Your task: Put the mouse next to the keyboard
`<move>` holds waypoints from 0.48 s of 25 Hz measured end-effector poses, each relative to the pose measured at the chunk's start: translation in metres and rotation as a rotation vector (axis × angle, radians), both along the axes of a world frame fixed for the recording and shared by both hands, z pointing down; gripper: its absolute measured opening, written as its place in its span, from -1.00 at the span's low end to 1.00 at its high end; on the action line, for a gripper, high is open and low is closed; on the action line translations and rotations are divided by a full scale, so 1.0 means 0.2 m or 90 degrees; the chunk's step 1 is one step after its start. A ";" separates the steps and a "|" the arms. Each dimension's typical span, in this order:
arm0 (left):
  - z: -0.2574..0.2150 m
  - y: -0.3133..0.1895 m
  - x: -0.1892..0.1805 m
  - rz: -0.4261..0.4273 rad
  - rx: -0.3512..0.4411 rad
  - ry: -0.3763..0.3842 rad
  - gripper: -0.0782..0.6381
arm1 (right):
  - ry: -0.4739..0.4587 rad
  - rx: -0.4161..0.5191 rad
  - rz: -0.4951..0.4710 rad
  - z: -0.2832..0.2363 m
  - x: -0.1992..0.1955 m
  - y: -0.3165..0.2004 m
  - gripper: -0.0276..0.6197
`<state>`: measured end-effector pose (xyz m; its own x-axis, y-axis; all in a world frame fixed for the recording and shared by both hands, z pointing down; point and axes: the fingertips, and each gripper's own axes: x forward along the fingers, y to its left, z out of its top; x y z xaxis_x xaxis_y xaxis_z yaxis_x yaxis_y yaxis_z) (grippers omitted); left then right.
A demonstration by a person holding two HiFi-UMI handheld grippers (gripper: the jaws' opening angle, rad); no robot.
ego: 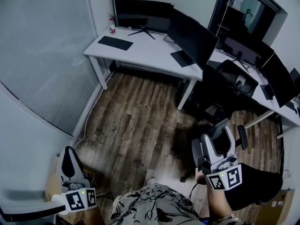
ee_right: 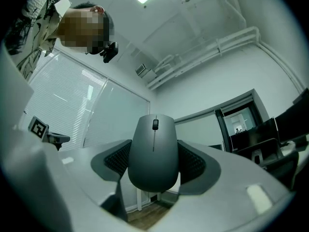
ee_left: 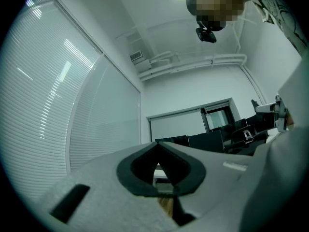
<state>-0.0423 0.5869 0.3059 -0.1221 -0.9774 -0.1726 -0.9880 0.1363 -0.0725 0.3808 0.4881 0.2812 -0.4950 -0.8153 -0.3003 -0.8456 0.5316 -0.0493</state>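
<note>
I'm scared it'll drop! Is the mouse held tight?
Held: the dark grey computer mouse sits clamped between the right gripper's black ribbed pads.

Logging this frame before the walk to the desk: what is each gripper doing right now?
Left gripper: closed, holding nothing.
Right gripper: closed on the mouse.

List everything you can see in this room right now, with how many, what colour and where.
keyboard: one, black, left end of the desk
desk: one shown whole, white, far left
monitors: at least four, black, along the desks
chair: one, black, right of that desk
floor: brown wood planks
mouse: one, dark grey, between the right gripper's jaws
left gripper: jaws together, empty, bottom left
right gripper: clamped on the mouse, bottom right
</note>
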 end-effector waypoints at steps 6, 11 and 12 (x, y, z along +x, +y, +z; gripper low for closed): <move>0.05 -0.16 0.04 -0.010 -0.015 0.012 -0.82 | -0.011 -0.012 -0.015 0.03 0.03 -0.23 0.01; 0.10 -0.25 -0.08 -0.033 -0.029 0.019 -0.82 | -0.008 -0.016 -0.023 0.04 -0.06 -0.40 0.01; 0.10 -0.28 -0.11 -0.034 -0.029 0.020 -0.82 | -0.008 -0.016 -0.022 0.03 -0.09 -0.43 0.01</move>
